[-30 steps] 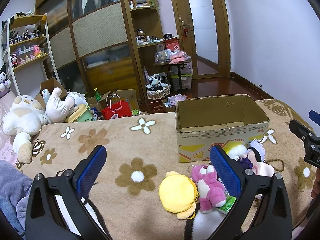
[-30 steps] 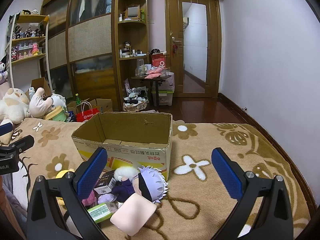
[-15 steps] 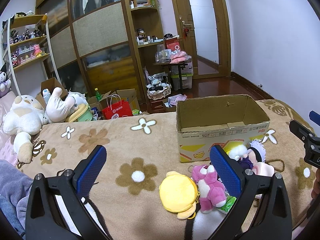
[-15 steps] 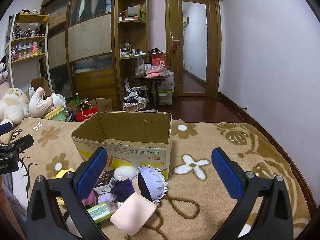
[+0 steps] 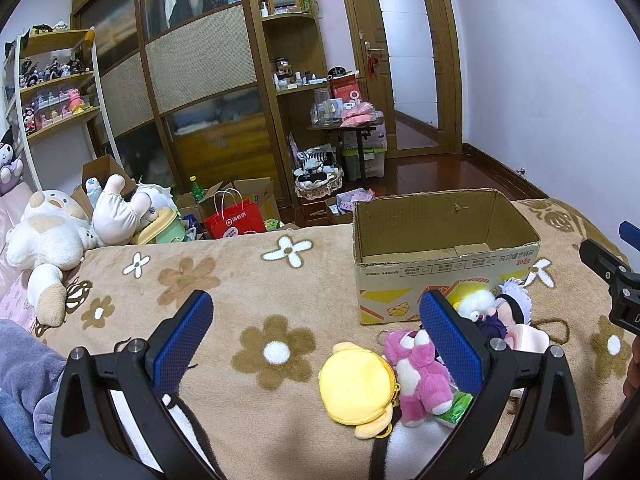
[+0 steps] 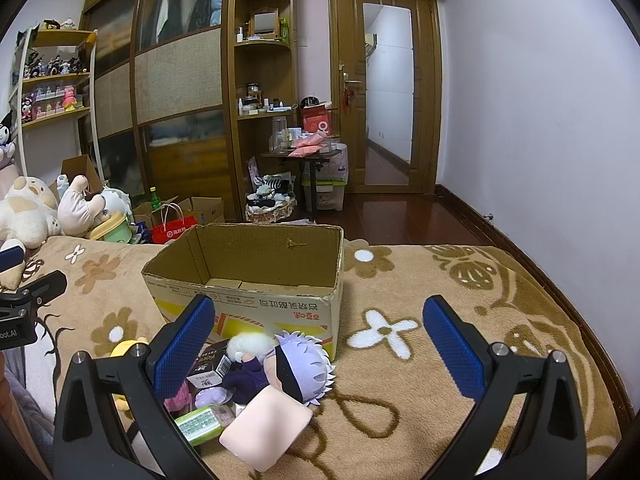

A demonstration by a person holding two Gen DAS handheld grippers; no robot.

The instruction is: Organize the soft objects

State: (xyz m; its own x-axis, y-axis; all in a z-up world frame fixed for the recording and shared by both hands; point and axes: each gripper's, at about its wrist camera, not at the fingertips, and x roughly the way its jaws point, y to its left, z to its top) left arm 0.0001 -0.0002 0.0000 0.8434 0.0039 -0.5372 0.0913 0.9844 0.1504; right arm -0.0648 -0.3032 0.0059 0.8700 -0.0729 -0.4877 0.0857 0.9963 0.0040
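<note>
An open cardboard box point(image 5: 444, 236) point(image 6: 256, 272) stands on the flowered brown blanket point(image 5: 240, 280); no toy shows inside it. In front of it lies a pile of soft toys: a yellow plush point(image 5: 356, 384), a pink bear point(image 5: 420, 376), a purple-haired doll point(image 6: 300, 364) point(image 5: 514, 300), a pink cushion point(image 6: 266, 428) and a green packet point(image 6: 198, 420). My left gripper point(image 5: 316, 332) is open and empty above the blanket, left of the pile. My right gripper point(image 6: 320, 336) is open and empty over the doll.
Large white plush toys point(image 5: 44, 236) lie at the blanket's left end. A red paper bag point(image 5: 234, 222) and boxes stand on the floor beyond the bed. Wardrobe, shelves and a door line the back wall. A purple cloth point(image 5: 20, 372) lies at lower left.
</note>
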